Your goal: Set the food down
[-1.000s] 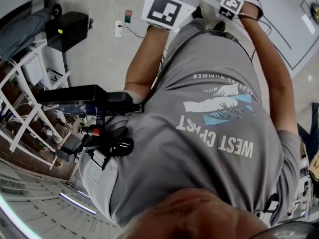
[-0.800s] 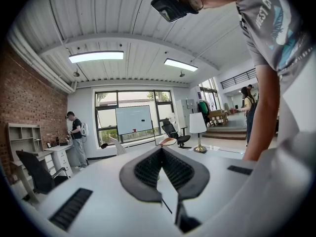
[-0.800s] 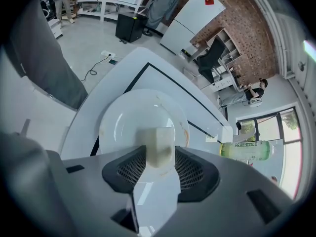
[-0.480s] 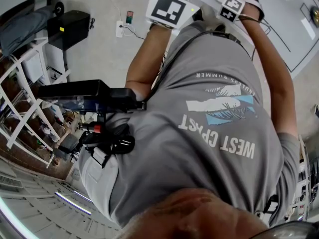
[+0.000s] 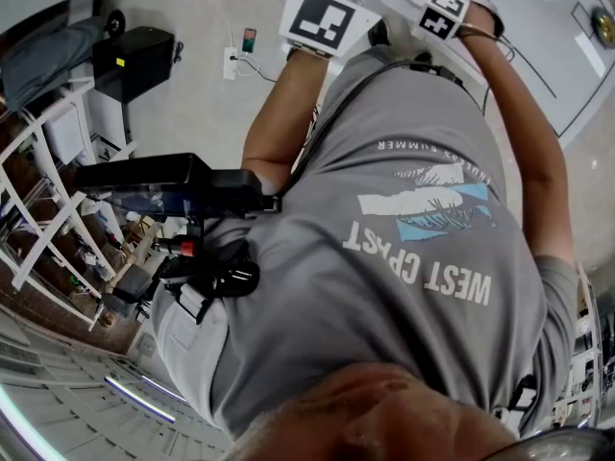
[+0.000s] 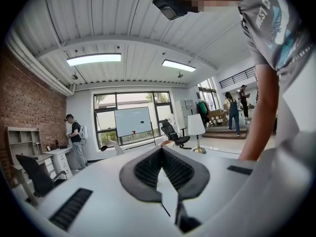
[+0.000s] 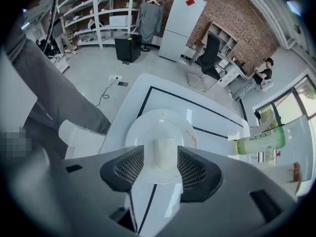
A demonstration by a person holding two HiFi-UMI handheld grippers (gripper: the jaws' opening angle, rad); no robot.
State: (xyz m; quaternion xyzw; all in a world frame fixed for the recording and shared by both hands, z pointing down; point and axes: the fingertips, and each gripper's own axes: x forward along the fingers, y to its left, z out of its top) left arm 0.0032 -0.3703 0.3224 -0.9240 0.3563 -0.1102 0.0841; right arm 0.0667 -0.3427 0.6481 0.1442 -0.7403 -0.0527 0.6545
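Right gripper (image 7: 160,155) jaws just spread wide; pale squarish food block (image 7: 163,152) sits loose between them.
Block on glossy round white plate (image 7: 148,128), green bottle (image 7: 260,141) at 3 o'clock; left gripper (image 6: 160,150) jaws pressed together.

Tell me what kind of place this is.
Probably an open-plan office or studio: there is a whiteboard, an office chair, a brick wall and open shelves.

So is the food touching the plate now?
Touching: the right gripper view shows the pale food block lying flat on the white plate.
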